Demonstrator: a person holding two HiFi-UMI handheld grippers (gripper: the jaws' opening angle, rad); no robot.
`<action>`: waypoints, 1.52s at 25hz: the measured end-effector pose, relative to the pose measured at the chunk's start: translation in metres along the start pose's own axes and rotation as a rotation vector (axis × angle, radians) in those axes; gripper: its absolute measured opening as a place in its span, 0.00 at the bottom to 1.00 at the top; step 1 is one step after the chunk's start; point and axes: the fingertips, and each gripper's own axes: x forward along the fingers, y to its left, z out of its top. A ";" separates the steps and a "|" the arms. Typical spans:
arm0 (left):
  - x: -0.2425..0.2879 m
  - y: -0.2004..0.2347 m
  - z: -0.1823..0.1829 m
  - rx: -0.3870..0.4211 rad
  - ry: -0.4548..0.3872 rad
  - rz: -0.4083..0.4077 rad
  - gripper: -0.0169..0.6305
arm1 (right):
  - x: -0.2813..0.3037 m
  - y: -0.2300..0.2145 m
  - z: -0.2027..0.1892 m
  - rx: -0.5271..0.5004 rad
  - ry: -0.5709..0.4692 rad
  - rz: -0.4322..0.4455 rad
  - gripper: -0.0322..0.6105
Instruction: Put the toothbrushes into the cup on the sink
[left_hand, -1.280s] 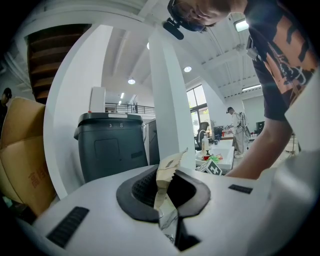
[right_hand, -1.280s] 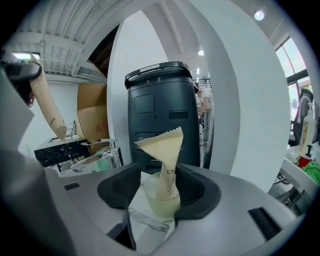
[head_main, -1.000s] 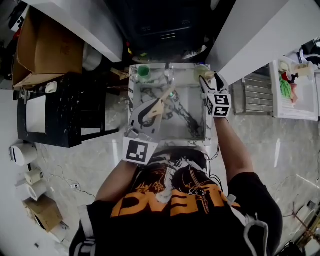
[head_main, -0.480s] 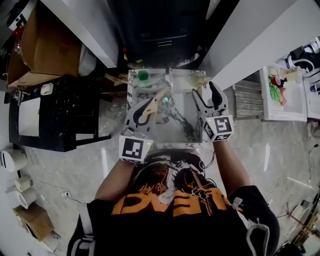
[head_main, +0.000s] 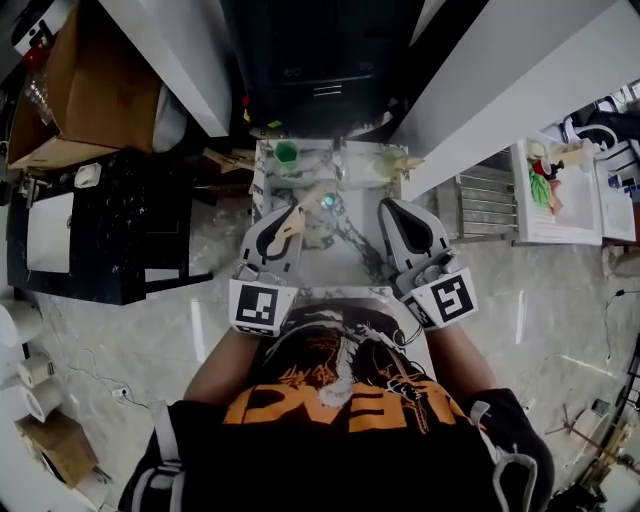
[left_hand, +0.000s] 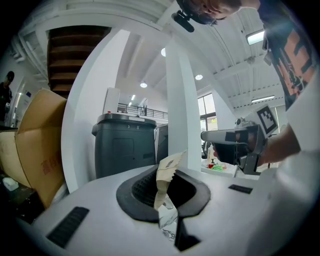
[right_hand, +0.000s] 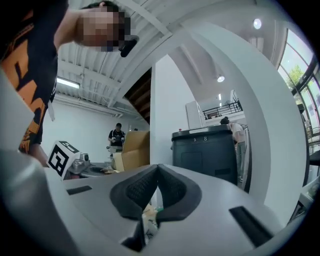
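Note:
In the head view my left gripper (head_main: 288, 218) hangs over the left side of the marble-patterned sink (head_main: 352, 262), shut on a toothbrush in a tan paper wrapper (head_main: 312, 203) that points toward the sink's back. The left gripper view shows the wrapped toothbrush (left_hand: 166, 176) pinched between the pads. My right gripper (head_main: 394, 207) is raised over the sink's right side; its jaws have just been closing and stand shut with nothing between them (right_hand: 157, 167). A green cup (head_main: 287, 152) stands at the back left corner. A pale cup (head_main: 391, 160) with a tan packet in it stands at the back right.
A faucet (head_main: 340, 162) rises at the sink's back middle. A black cabinet (head_main: 110, 225) and a cardboard box (head_main: 85, 95) stand to the left. A metal grate (head_main: 485, 205) and a white tray of items (head_main: 555, 185) lie to the right. White pillars flank a dark bin (left_hand: 125, 145).
My right gripper has drawn back from the pale cup at the back right, risen toward me and shut. My left gripper has moved slightly with the wrapped toothbrush still in it.

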 end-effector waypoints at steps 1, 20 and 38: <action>-0.001 0.003 0.000 -0.001 0.001 0.009 0.09 | 0.002 0.005 0.004 0.011 -0.004 0.011 0.07; 0.047 0.098 -0.027 0.054 0.104 0.148 0.09 | 0.008 0.023 0.017 0.009 0.012 0.022 0.07; 0.137 0.128 -0.136 0.065 0.274 0.104 0.09 | -0.002 0.000 0.017 -0.037 0.088 -0.102 0.07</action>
